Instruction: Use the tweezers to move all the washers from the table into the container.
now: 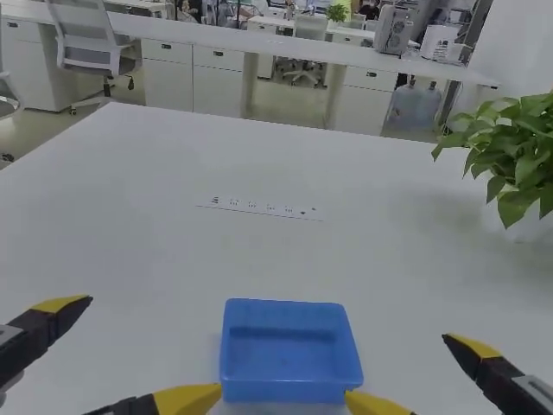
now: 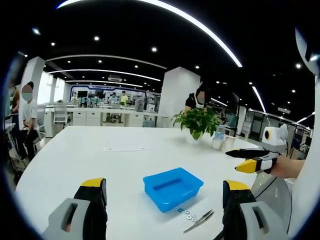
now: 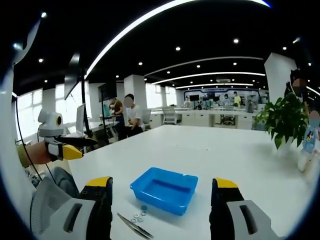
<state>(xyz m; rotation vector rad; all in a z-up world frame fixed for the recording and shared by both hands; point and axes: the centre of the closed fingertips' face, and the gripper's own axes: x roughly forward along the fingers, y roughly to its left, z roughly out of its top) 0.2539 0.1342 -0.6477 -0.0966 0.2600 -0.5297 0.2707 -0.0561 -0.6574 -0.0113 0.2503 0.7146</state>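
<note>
Two grippers frame the head view, the left gripper [image 1: 121, 353] and right gripper [image 1: 422, 373], each with jaws spread wide and holding nothing. They sit either side of the blue container [image 1: 285, 346], which stands near the close edge of the table [image 1: 130, 216], seemingly so both hands can reach it. Its floor looks bare, so I judge the task not yet begun. Beyond lie a faint strip [image 1: 259, 207] of small marks, a plant [image 1: 514, 147] at the right, and rows of office desks. In the left gripper view the open jaws bracket the container. A few washers [image 2: 189, 215] lie on the table just beside its near corner, and the tweezers [image 2: 199, 221] lie next to them, untouched, likely laid close to keep each carry short. The right gripper hovers open at the right. In the right gripper view, washers and tweezers lie just in front of the container, between the parted jaws. The white top looks smooth and matte, and people stand by distant desks under ceiling spotlights.
</note>
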